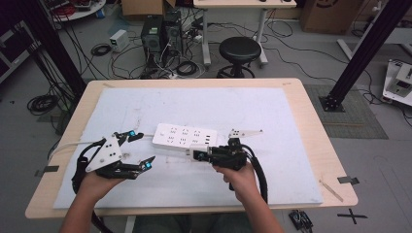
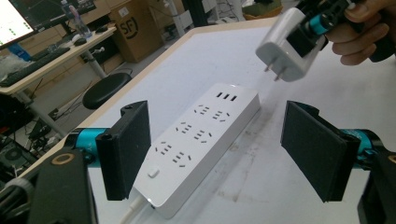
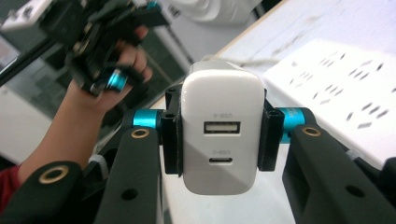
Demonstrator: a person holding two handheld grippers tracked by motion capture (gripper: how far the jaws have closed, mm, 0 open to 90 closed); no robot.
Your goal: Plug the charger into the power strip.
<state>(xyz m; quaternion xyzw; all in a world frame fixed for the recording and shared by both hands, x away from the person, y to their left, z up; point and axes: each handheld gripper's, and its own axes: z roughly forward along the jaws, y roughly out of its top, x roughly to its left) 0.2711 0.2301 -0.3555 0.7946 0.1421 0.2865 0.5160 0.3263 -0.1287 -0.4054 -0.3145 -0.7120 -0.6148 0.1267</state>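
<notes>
My right gripper [image 3: 219, 135] has its jaws pinching a white charger [image 3: 222, 128]; its own view shows the USB ports, while my left gripper view shows its two prongs above the power strip [image 2: 198, 142]. My left gripper [image 1: 141, 150] is spread wide, empty, beside the strip on the surface [image 1: 301, 160].

A light wooden table [image 1: 311, 126] fills the frame's middle, covered by a white mat [image 1: 272, 160]. At the mat's centre lies 1 white power strip [image 1: 184, 137].
</notes>
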